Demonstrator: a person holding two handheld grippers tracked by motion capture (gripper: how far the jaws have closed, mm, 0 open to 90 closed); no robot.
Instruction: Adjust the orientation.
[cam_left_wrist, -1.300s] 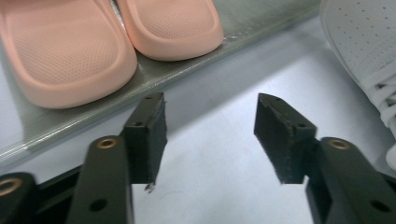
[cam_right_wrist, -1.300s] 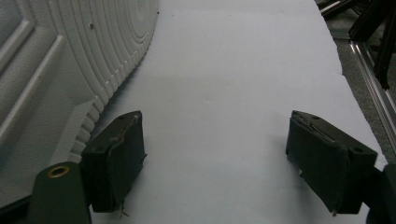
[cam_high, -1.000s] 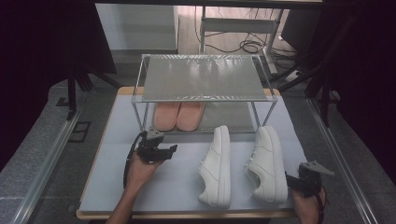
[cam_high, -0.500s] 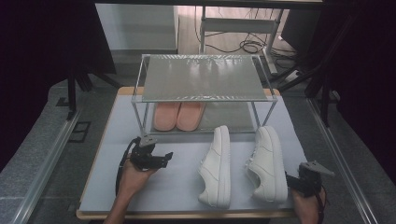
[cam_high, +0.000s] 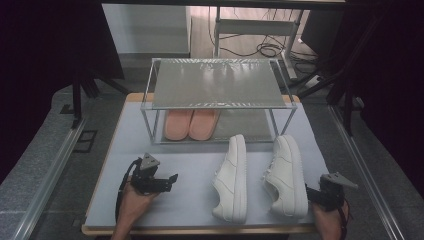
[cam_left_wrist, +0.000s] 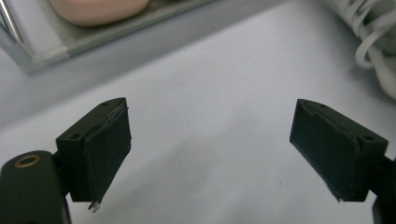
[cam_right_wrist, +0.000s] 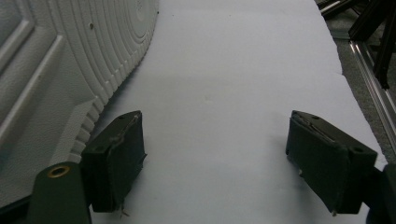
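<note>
No brand, label or writing can be read on anything in view. A two-level rack (cam_high: 215, 85) is set at the back of the table (cam_high: 190, 165); its top shelf is bare, and a pair of pink slippers (cam_high: 191, 123) is kept side by side on the left of its lower shelf. Two white sneakers are placed on the table in front of the rack: the left sneaker (cam_high: 232, 179) is tipped on its side, and the right sneaker (cam_high: 287, 175) lies just beside it. The left hand-held gripper (cam_high: 169, 182) is pointed toward the left sneaker, well apart from it; its jaws have just been opening and are spread wide with nothing between them. The right hand-held gripper (cam_high: 311, 192) is held just beside the right sneaker's heel, jaws wide and empty over bare table.
</note>
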